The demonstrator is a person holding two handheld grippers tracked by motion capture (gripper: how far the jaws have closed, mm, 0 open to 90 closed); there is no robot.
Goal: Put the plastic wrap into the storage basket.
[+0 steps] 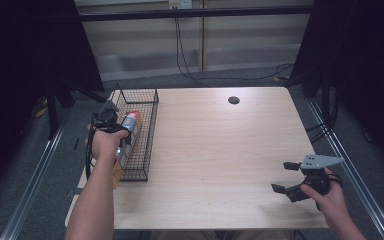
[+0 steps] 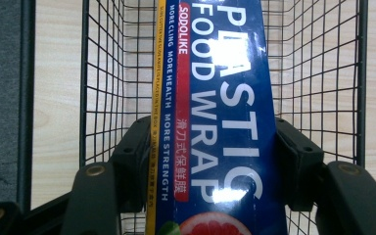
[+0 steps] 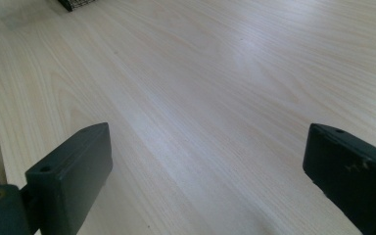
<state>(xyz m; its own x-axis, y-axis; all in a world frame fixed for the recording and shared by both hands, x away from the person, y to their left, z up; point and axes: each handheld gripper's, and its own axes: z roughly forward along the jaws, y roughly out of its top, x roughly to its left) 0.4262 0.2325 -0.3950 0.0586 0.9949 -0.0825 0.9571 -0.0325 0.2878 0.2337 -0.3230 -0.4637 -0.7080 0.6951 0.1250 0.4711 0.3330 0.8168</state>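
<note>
A long blue box of plastic food wrap [image 2: 215, 122] lies lengthwise in a black wire basket [image 2: 103, 73]. My left gripper [image 2: 213, 134] is shut on it, one black jaw pressed to each long side. From above, the box [image 1: 129, 131] shows in the basket [image 1: 147, 107] at the table's left edge, with my left gripper [image 1: 114, 120] and the hand over the basket's near half. My right gripper [image 1: 281, 176] rests near the table's front right corner. Its jaws stand wide apart over bare wood [image 3: 210, 161], with nothing between them.
The light wooden table [image 1: 220, 150] has a round cable hole [image 1: 233, 100] near its far edge. Cables [image 1: 190, 70] trail on the floor behind it. Metal rails [image 1: 352, 175] run along both sides of the table, with dark curtains beyond.
</note>
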